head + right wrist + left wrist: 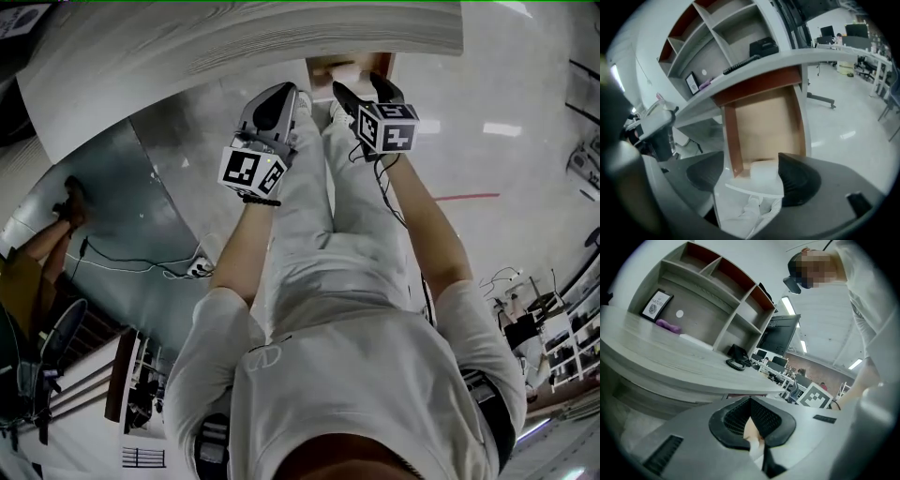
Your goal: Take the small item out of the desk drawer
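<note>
The desk drawer [764, 122] stands pulled out under the grey desk top [787, 58], its brown wooden bottom bare. A small white item [764, 172] lies just inside the drawer's front edge. My right gripper [750, 171] hovers over that edge with its jaws wide apart. The item sits between them, close to the right-hand pad [797, 180], and the other pad is well clear of it. In the head view both grippers are held out in front of the person's legs, right gripper [364, 89] by the drawer [347, 67]. My left gripper [277, 94] [750, 401] is beside it, jaws together and holding nothing.
On the desk [670, 362] stands a shelf unit with a framed picture [656, 305], a purple object [668, 326], a black telephone [738, 357] and a monitor [780, 333]. A cable [141, 267] runs over the floor at left. Other desks and chairs stand further off.
</note>
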Demonstrator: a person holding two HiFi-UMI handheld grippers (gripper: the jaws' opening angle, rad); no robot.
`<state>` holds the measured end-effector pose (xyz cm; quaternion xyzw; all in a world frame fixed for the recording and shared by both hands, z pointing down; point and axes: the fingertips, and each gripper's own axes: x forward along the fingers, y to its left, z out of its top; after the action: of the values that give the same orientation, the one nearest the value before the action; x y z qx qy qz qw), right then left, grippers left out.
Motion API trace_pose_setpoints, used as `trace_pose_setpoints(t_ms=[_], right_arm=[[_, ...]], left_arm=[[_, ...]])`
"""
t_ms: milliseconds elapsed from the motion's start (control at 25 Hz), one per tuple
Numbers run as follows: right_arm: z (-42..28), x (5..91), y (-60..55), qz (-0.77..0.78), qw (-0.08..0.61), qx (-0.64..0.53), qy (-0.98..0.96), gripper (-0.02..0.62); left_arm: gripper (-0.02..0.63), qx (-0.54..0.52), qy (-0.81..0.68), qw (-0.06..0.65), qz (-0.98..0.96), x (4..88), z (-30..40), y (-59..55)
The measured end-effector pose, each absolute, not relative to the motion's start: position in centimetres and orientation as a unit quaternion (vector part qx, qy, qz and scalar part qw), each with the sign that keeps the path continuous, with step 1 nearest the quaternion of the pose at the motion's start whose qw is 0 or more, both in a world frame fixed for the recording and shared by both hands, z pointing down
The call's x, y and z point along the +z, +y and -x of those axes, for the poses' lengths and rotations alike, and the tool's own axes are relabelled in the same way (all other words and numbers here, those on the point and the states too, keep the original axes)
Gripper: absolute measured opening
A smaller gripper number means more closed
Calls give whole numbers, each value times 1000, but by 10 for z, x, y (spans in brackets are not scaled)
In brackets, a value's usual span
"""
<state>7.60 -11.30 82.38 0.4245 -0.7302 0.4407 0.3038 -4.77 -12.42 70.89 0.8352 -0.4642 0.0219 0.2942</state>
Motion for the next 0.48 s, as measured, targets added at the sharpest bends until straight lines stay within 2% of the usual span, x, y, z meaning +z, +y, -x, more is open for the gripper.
trace_pose_setpoints(t_ms=[480], right_arm=[[-78, 904, -112, -422, 370, 462, -686, 368]], left_arm=[[-2, 42, -464, 293, -835, 769, 47, -123]])
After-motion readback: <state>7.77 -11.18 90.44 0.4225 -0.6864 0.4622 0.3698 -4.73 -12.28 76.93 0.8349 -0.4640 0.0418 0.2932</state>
